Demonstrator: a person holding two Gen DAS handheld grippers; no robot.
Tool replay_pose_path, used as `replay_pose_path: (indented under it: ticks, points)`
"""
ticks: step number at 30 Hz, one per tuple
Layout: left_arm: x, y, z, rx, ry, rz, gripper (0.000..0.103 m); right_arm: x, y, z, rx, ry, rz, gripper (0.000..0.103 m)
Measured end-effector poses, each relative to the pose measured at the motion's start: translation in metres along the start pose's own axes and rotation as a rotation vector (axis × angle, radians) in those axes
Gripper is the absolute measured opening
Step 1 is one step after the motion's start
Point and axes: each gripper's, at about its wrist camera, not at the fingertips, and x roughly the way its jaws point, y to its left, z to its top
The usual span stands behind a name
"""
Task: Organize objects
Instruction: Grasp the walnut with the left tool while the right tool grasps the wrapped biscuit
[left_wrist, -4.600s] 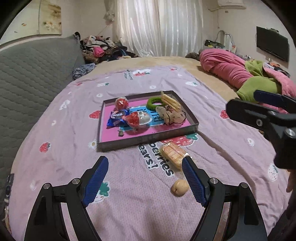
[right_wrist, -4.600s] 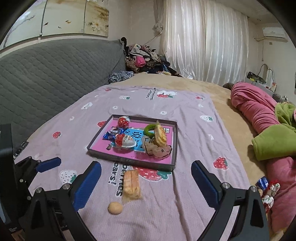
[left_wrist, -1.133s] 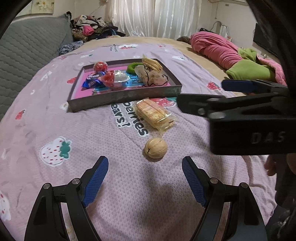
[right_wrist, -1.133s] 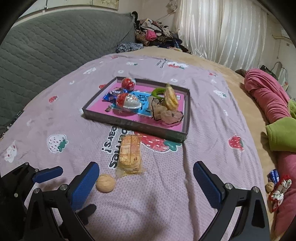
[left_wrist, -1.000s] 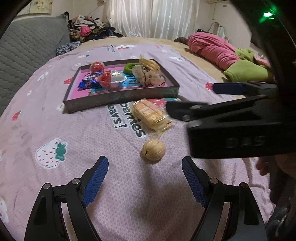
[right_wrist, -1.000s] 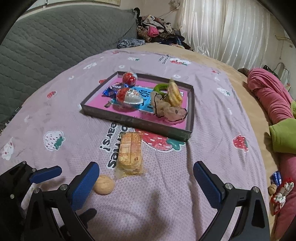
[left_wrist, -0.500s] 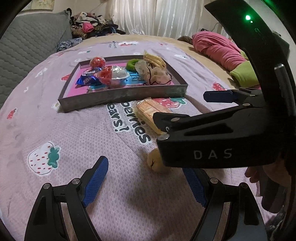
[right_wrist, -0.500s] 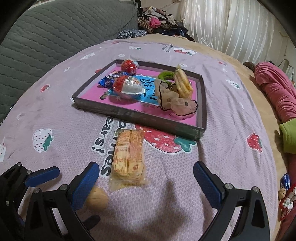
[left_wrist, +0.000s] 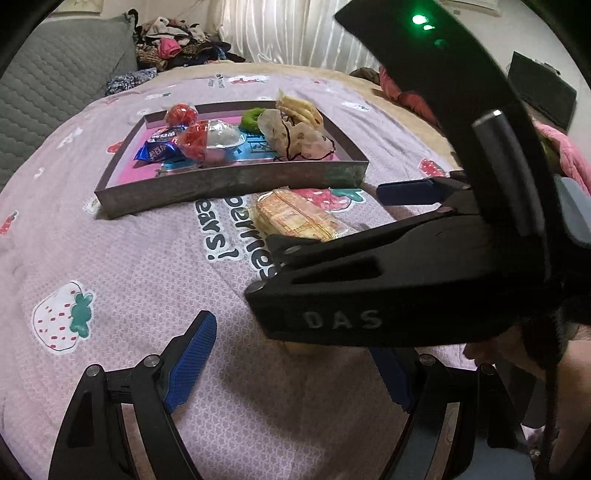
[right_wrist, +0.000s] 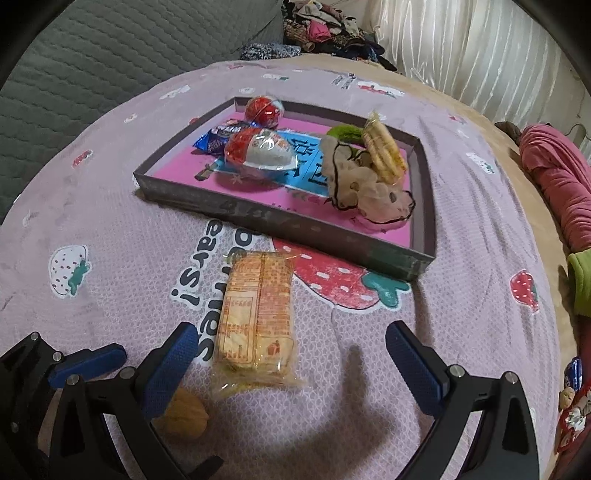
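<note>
Lilac strawberry-print bedspread (right_wrist: 110, 236) carries a shallow grey cardboard tray with a pink floor (right_wrist: 424, 206) near its middle, already holding wrapped sweets. Left outside, toward the near edge: a clear-wrapped orange cracker packet (right_wrist: 256, 317) and a round tan walnut (right_wrist: 184, 417). Right tool (right_wrist: 291, 362) hangs released around the packet; left tool (left_wrist: 295, 373) released at the walnut.

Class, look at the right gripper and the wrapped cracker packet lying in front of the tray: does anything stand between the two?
Nothing visible does. The right gripper is open, and the cracker packet lies on the blanket just ahead of its fingers. The walnut sits off to the side.
</note>
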Motion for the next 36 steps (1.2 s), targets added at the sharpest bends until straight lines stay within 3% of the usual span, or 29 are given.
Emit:
replay_pose_path:
  ticks: [6,9,11,15,17,36]
  points:
    - [0.008,0.001,0.002,-0.014,0.017,-0.012,0.075,0.01,0.003,0.003,-0.015,0.018,0.007,0.089]
    - [0.01,0.004,0.003,-0.028,0.018,-0.026,0.058,0.016,0.003,0.005,-0.011,0.032,0.012,0.081]
    - [0.011,0.005,0.004,-0.031,0.019,-0.028,0.054,0.021,0.002,0.005,-0.007,0.041,0.02,0.067]
    - [0.014,0.005,0.004,-0.038,0.02,-0.038,0.037,0.025,0.002,0.006,-0.004,0.047,0.034,0.053]
    - [0.014,0.006,0.003,-0.039,0.021,-0.039,0.035,0.024,0.002,0.007,0.001,0.045,0.039,0.043]
    - [0.009,0.018,0.0,-0.044,0.033,0.006,0.034,0.005,-0.02,-0.012,0.052,0.039,-0.002,0.04]
